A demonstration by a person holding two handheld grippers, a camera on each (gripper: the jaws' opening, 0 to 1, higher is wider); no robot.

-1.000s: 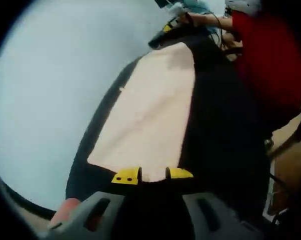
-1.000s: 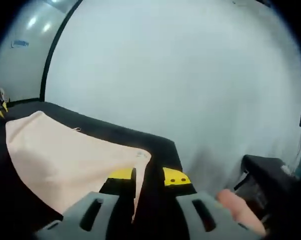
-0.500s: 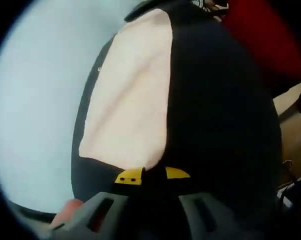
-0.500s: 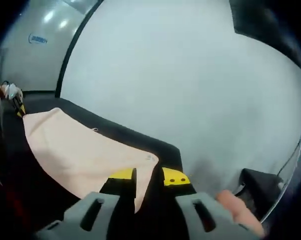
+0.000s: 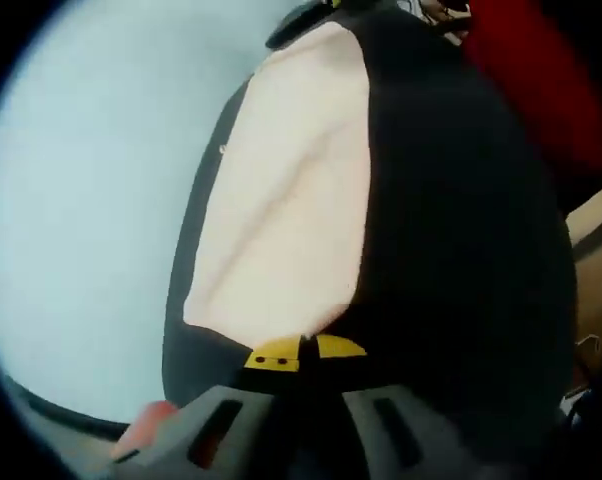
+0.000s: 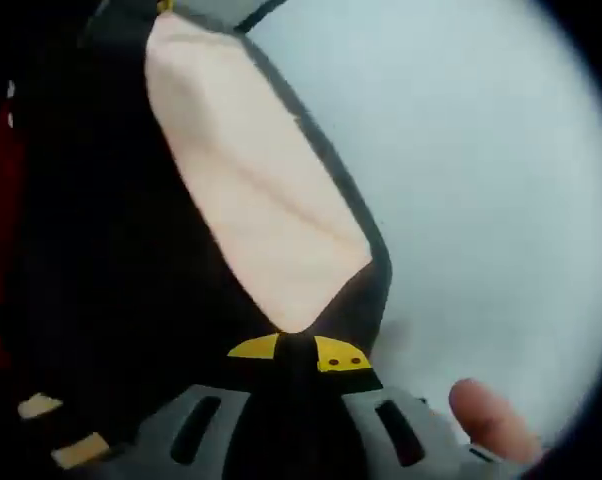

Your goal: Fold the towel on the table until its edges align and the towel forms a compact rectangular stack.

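A pale peach towel [image 5: 281,210] lies spread on a black table [image 5: 451,250] and stretches away from my left gripper [image 5: 303,352]. Its yellow-tipped jaws stand nearly together on the towel's near corner. In the right gripper view the same towel [image 6: 251,170] runs up and to the left from my right gripper [image 6: 287,348]. That gripper's jaws are shut on the towel's pointed corner. The towel looks flat, with a soft crease along its middle.
The black table's edge [image 6: 376,250] runs close beside the towel, and a pale grey surface [image 6: 481,180] lies beyond it. A person's red sleeve [image 5: 541,80] shows at the upper right of the left gripper view. A fingertip [image 6: 486,420] rests on the right gripper's body.
The left jaws have closed in on the towel's corner. The right gripper view has rolled and swung down, so the towel now runs steeply upward from its jaws.
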